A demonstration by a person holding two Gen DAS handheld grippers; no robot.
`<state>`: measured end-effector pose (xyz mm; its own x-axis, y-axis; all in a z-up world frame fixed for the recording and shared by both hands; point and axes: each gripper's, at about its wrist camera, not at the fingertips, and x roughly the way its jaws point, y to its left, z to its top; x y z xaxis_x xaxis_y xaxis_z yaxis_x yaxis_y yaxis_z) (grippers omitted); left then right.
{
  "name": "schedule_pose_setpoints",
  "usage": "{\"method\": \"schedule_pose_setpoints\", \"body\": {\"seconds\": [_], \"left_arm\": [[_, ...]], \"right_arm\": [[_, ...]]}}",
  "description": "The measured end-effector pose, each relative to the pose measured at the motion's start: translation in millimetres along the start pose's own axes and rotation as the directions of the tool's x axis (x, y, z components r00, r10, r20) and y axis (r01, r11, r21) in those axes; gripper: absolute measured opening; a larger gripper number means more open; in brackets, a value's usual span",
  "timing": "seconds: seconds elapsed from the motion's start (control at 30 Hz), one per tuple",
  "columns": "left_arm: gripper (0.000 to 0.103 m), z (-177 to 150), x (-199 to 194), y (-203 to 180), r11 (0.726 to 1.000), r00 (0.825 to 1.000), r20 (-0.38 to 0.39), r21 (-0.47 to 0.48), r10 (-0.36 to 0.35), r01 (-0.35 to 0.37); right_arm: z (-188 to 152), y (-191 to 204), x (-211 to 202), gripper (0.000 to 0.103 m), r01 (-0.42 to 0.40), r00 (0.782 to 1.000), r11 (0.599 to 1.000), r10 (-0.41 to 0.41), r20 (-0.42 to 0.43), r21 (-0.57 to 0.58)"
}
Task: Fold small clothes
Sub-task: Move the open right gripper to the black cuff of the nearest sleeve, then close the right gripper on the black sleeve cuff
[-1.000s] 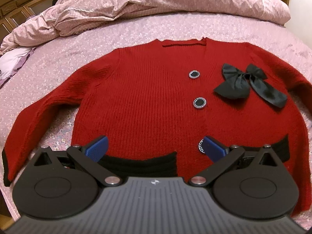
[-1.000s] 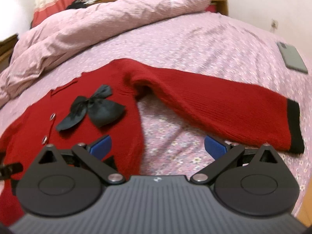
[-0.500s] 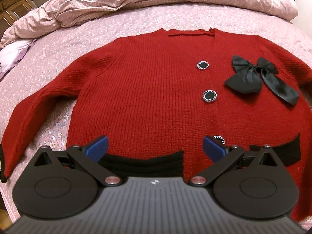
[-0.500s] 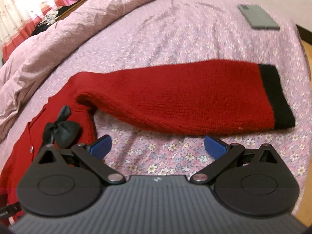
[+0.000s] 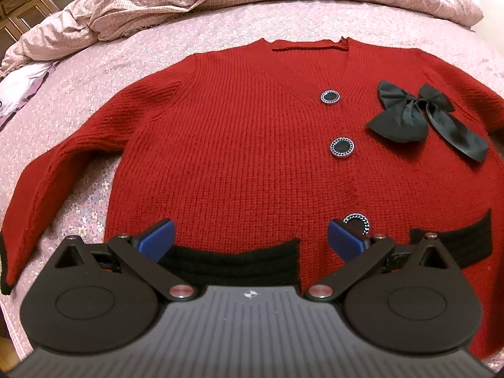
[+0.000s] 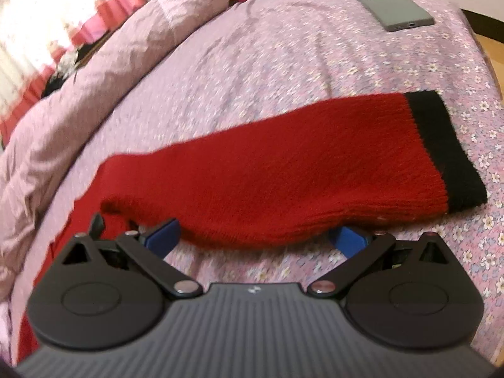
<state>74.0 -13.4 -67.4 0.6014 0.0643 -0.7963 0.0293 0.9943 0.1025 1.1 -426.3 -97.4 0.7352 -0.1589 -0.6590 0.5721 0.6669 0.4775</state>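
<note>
A red cardigan (image 5: pixel 239 145) lies flat, front up, on a pink floral bed (image 5: pixel 94 72), neckline away from the camera, with a black bow (image 5: pixel 419 116) on its chest and black-centred buttons (image 5: pixel 341 147) down the front. The left gripper (image 5: pixel 250 239) hangs over the black hem (image 5: pixel 233 263), its blue fingers wide apart and holding nothing; one sits above the hem's left part, the other beside the lowest button. The right gripper (image 6: pixel 258 237) is also spread open and empty, at the near edge of the outstretched sleeve (image 6: pixel 283 170), whose black cuff (image 6: pixel 444 151) points right. A phone (image 6: pixel 395 11) lies well beyond the sleeve.
</note>
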Motion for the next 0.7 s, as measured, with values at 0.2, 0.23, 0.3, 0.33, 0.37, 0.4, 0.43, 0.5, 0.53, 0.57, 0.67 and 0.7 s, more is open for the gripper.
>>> {"method": "schedule_pose_setpoints", "body": {"seconds": [0.2, 0.23, 0.3, 0.33, 0.37, 0.4, 0.43, 0.5, 0.53, 0.57, 0.67, 0.7], "left_arm": [[0.103, 0.1, 3.6, -0.7, 1.000, 1.000, 0.001, 0.008, 0.006, -0.006], [0.103, 0.1, 5.0, -0.8, 1.000, 1.000, 0.004, 0.012, 0.009, -0.009], [0.103, 0.3, 9.0, -0.5, 1.000, 1.000, 0.002, 0.021, 0.017, -0.017], [0.103, 0.5, 11.8, -0.1, 0.999, 1.000, -0.002, 0.025, 0.021, -0.021], [0.103, 0.8, 14.5, 0.5, 0.999, 1.000, -0.006, 0.027, 0.024, -0.024], [0.103, 0.6, 16.9, 1.4, 0.999, 1.000, -0.010, 0.025, 0.025, -0.025], [0.103, 0.2, 19.1, 2.4, 1.000, 1.000, -0.013, 0.019, 0.021, -0.020], [0.103, -0.5, 22.6, 3.9, 1.000, 1.000, -0.019, 0.006, 0.012, -0.012], [0.103, -0.9, 23.9, 4.5, 1.000, 1.000, -0.021, 0.000, 0.009, -0.009], [0.103, -1.1, 25.0, 4.9, 1.000, 1.000, -0.022, -0.004, 0.006, -0.006], [0.103, -1.7, 27.5, 5.6, 1.000, 1.000, -0.023, -0.005, -0.003, 0.002], [0.103, -2.1, 28.0, 6.2, 1.000, 1.000, -0.023, -0.004, -0.007, 0.007]], "right_arm": [[10.2, -8.9, 2.6, 0.103, 0.012, 0.999, 0.999, -0.014, 0.046, 0.032], [10.9, -9.3, 3.9, 0.103, 0.021, 0.998, 0.999, -0.022, 0.054, 0.029], [13.0, -8.7, 6.9, 0.103, 0.038, 0.996, 0.999, -0.039, 0.081, 0.013], [14.1, -8.6, 7.3, 0.103, 0.042, 0.995, 0.999, -0.042, 0.090, 0.008], [16.9, -8.2, 8.1, 0.101, 0.038, 0.994, 0.999, -0.039, 0.102, 0.005], [18.7, -7.5, 7.0, 0.100, 0.035, 0.993, 0.999, -0.035, 0.114, 0.002], [21.5, -5.2, 5.4, 0.100, 0.033, 0.991, 0.999, -0.032, 0.132, -0.010], [27.0, 0.5, 3.4, 0.100, 0.029, 0.986, 0.999, -0.021, 0.162, -0.044], [29.9, 3.5, 3.0, 0.100, 0.029, 0.984, 0.998, -0.017, 0.178, -0.063], [33.0, 6.2, 4.0, 0.100, 0.031, 0.981, 0.996, -0.015, 0.193, -0.080], [40.4, 7.4, 15.7, 0.099, 0.045, 0.981, 0.995, -0.028, 0.190, -0.086], [41.4, 6.1, 21.1, 0.099, 0.054, 0.983, 0.995, -0.039, 0.178, -0.080]]}}
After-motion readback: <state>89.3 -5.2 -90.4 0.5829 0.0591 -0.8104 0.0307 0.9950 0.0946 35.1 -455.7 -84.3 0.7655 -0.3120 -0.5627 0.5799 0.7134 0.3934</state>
